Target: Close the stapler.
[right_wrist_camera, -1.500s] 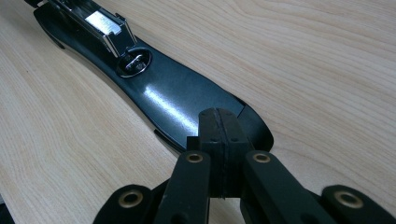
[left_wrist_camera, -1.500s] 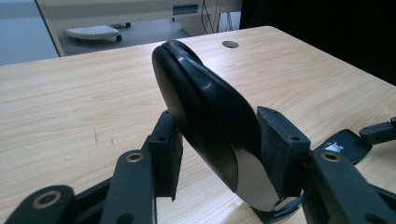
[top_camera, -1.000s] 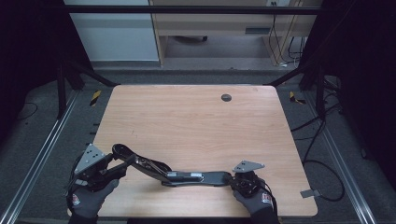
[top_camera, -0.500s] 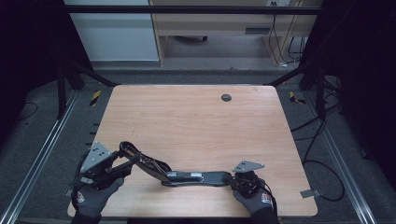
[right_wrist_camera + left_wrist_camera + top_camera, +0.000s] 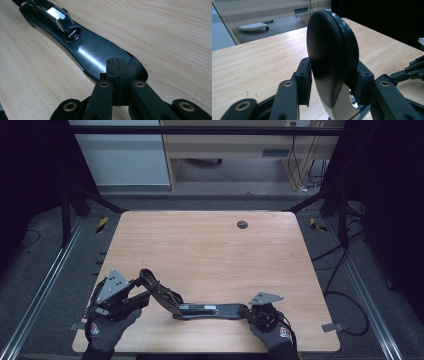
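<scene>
A long black stapler lies opened out near the table's front edge. Its flat base rests on the wood, and its upper arm slants up to the left. My left gripper is shut on the rounded end of that arm, one pad on each side. My right gripper is shut, pads pressed together, tips resting on the right end of the base. The metal staple channel shows farther along the base.
A small round dark grommet sits in the wooden table top near the far edge. Metal rails run along both sides of the table. Cables lie on the floor at the right, and a desk stands beyond the far edge.
My left gripper has moved up and to the right with the stapler's upper arm, which now slants more steeply. The right gripper and the base have stayed where they were.
</scene>
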